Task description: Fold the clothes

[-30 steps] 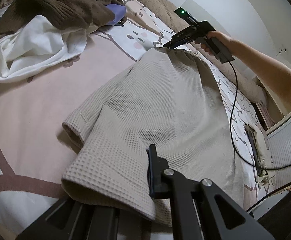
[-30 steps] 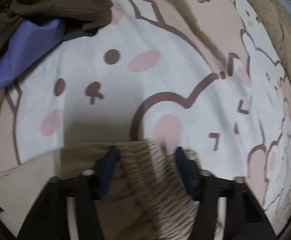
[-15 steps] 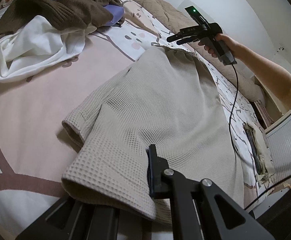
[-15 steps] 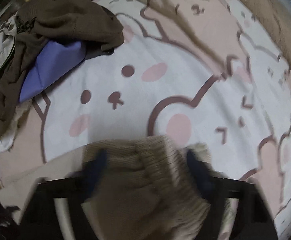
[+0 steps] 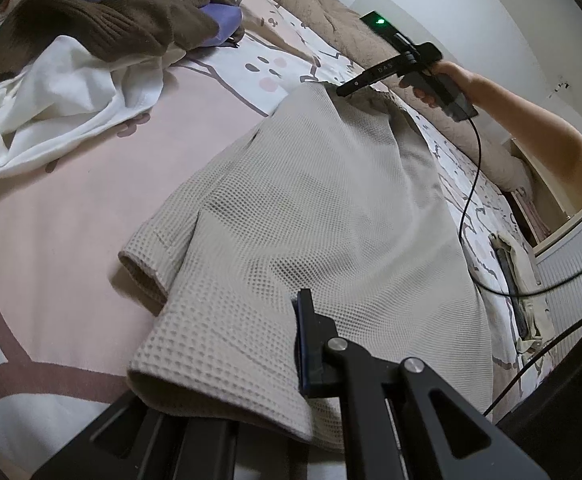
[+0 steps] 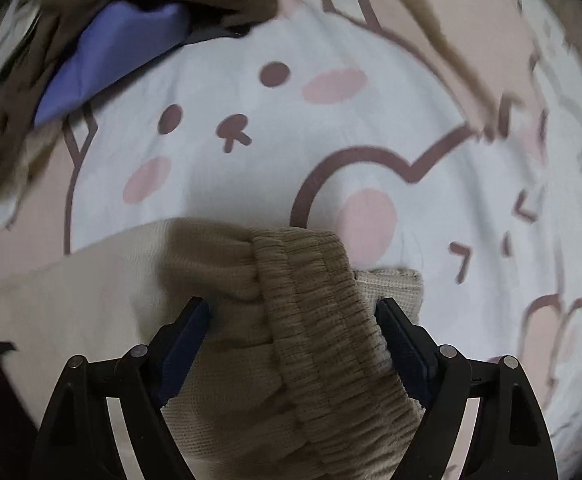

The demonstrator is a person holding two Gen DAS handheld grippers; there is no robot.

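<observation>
Beige waffle-knit shorts (image 5: 323, 216) lie stretched along the bed, leg hems toward me in the left wrist view, ribbed waistband (image 6: 323, 320) at the far end. My left gripper (image 5: 251, 344) is shut on a leg hem; only its right finger (image 5: 311, 344) shows, the cloth drapes over the other. My right gripper (image 6: 291, 336) is open, its two fingers either side of the bunched waistband. It also shows in the left wrist view (image 5: 345, 89), tips down at the waistband.
A pile of brown (image 5: 103, 24), white (image 5: 59, 92) and purple (image 5: 219, 20) clothes lies at the bed's far left. The pink-and-white cartoon sheet (image 6: 251, 152) spreads around. A beige item (image 5: 519, 280) lies by the right edge. A cable (image 5: 471, 184) trails from the right gripper.
The right gripper opened and lifted off the waistband, then came back down over it with its jaws wide. The left gripper kept hold of the hem.
</observation>
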